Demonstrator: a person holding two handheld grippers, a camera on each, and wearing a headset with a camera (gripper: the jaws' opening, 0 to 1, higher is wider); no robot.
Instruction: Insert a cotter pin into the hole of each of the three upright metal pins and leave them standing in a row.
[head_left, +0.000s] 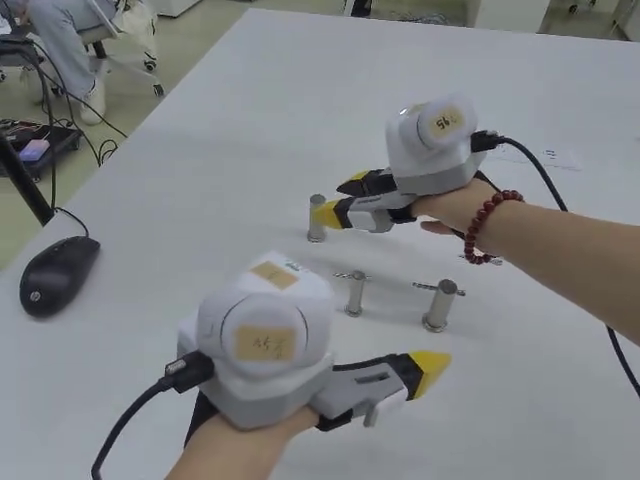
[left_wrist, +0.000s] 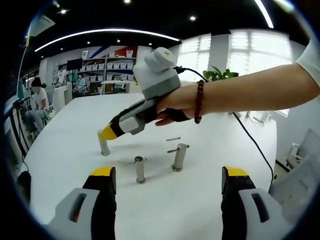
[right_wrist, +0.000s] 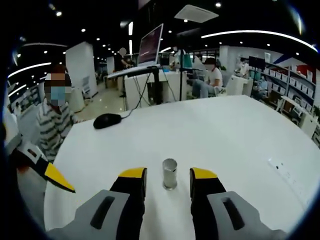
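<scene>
White desk (head_left: 250, 120); 3 silver metal pins (head_left: 355, 292); left gripper (head_left: 428, 368) and right gripper (head_left: 338, 198) pale grey with yellow-tipped black jaws; black mouse (head_left: 58, 275); dark-red bracelet (head_left: 484, 226).

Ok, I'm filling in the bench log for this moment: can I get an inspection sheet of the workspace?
Surface: white table, no marks seen.
Job's things: three upright metal pins. The middle pin and end pin each carry a cotter pin. The bare pin has none that I can see. A loose cotter pin lies on the table.
Clutter: black mouse near the table's edge.
Grippers: right gripper open, jaws either side of the bare pin. Left gripper open, holding nothing.
Cables: right cable and left cable, both black, one from each gripper.
Surroundings: seated people, monitor, shelves.
</scene>
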